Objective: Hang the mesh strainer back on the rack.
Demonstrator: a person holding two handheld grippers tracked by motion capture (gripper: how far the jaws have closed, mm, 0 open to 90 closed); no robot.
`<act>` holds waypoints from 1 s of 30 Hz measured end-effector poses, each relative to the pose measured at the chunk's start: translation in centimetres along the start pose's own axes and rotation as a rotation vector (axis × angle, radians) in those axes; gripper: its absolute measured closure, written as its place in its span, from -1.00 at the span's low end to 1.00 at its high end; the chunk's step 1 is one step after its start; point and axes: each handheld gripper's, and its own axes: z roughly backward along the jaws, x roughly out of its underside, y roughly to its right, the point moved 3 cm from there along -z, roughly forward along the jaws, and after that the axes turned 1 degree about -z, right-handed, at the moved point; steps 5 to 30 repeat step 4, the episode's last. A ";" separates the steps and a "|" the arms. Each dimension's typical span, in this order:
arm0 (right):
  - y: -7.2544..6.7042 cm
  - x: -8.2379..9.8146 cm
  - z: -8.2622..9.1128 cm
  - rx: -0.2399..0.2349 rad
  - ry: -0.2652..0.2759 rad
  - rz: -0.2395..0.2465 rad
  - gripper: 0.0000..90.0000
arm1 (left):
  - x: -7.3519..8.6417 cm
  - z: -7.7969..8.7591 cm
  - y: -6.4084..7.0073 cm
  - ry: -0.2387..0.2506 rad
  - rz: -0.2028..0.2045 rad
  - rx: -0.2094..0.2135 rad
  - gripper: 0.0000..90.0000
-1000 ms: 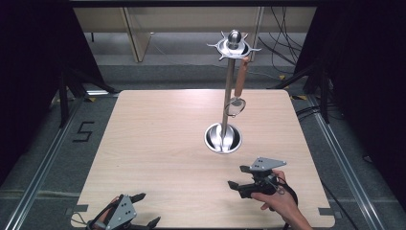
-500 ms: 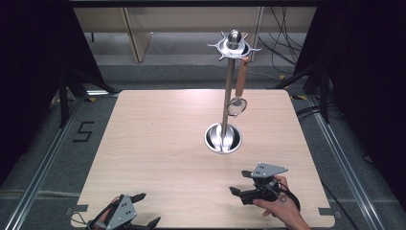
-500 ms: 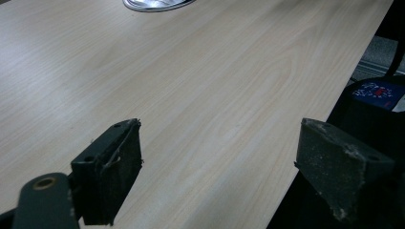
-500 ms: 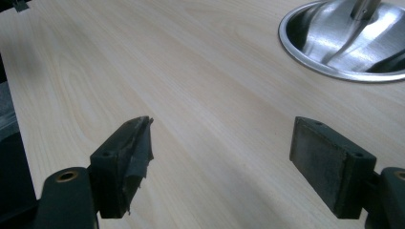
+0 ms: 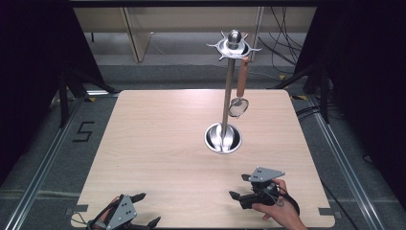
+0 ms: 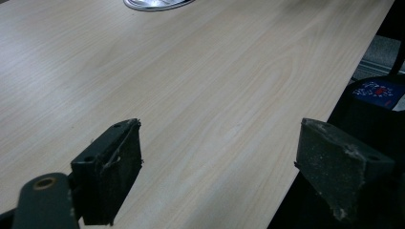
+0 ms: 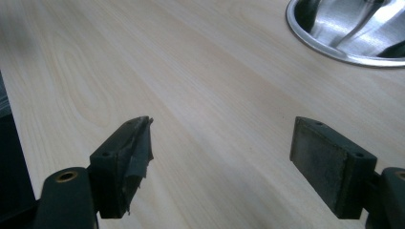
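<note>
A metal utensil stand (image 5: 229,91) rises from a round steel base (image 5: 223,139) right of the table's middle. From its top ring hangs a small strainer with a wooden handle (image 5: 241,81). My right gripper (image 5: 239,186) is held in a hand near the front right edge, open and empty, pointing left. My left gripper (image 5: 148,208) sits at the front left edge, open and empty. In the right gripper view the open gripper (image 7: 219,162) faces bare wood, with the base (image 7: 344,36) at top right. In the left gripper view the gripper (image 6: 217,176) is open over the table edge, the base (image 6: 157,4) far ahead.
The light wooden table (image 5: 163,143) is bare apart from the stand. Dark floor with metal rails (image 5: 43,158) and cables surrounds it, and wooden furniture stands behind. A blue patterned object (image 6: 377,90) lies off the table's edge in the left gripper view.
My right gripper has drawn back a little toward the table's near edge. The left gripper has hardly moved, and the stand is unchanged.
</note>
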 end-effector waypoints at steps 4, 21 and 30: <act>-0.1 0.0 0.0 -0.008 -0.011 -0.012 -0.49 | 0.0 0.0 0.0 -0.001 0.001 0.001 -0.67; -0.1 0.0 0.0 -0.008 -0.011 -0.012 -0.49 | 0.0 0.0 0.0 -0.001 0.001 0.001 -0.67; -0.1 0.0 0.0 -0.008 -0.011 -0.012 -0.49 | 0.0 0.0 0.0 -0.001 0.001 0.001 -0.67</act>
